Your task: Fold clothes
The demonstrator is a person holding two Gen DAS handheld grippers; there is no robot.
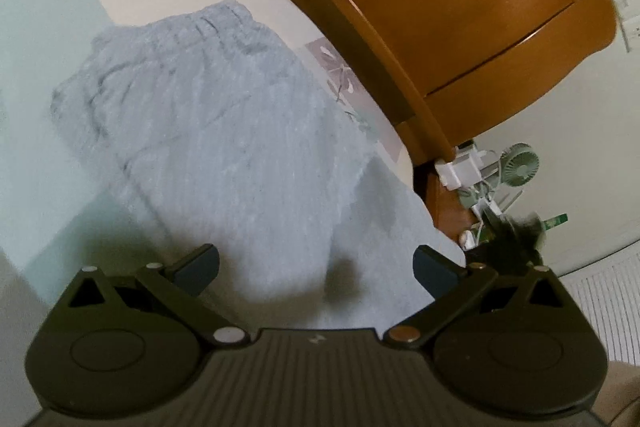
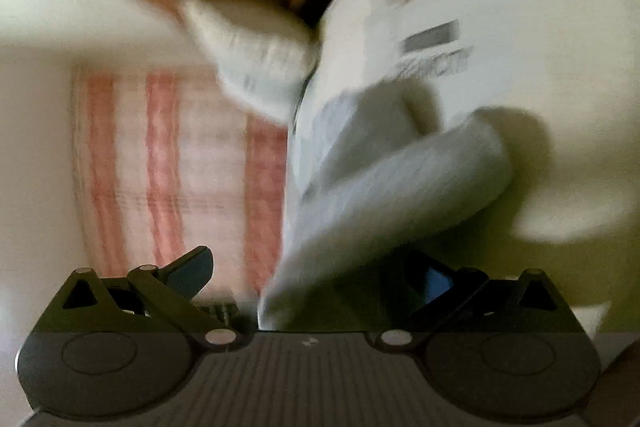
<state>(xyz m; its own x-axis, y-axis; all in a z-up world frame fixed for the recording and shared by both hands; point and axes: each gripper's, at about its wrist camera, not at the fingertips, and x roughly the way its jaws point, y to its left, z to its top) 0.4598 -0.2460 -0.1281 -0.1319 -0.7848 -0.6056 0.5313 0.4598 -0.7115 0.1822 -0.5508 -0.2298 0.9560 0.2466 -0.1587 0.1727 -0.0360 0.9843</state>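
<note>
Left wrist view shows a pale grey ribbed garment spread on a bed, its gathered elastic waistband lying toward 11 o'clock and its body running down toward 6 o'clock, where it passes between the left tongs. Those tongs stand wide apart and grip nothing; the cloth lies just under and ahead of them. I judge the garment light, soft and limp: it will sag and drape rather than hold a shape, and the ribbed, fuzzy knit should give a fair grip without slipping. The firm places to take hold look like the waistband corners or a hem edge, pinching both layers so the fold carries over whole. Right wrist view is badly smeared, yet it shows what the other cannot: a grey cloth end that looks like part of the same garment, though I cannot be sure, rising from 6 o'clock toward 2 o'clock across a white sheet, and a pink striped rug off at 9 o'clock. The right tongs are spread too, the cloth crossing the gap without being pinched. Only the left view gives the wooden bed frame at 1 o'clock and a small green fan at 3 o'clock.
</note>
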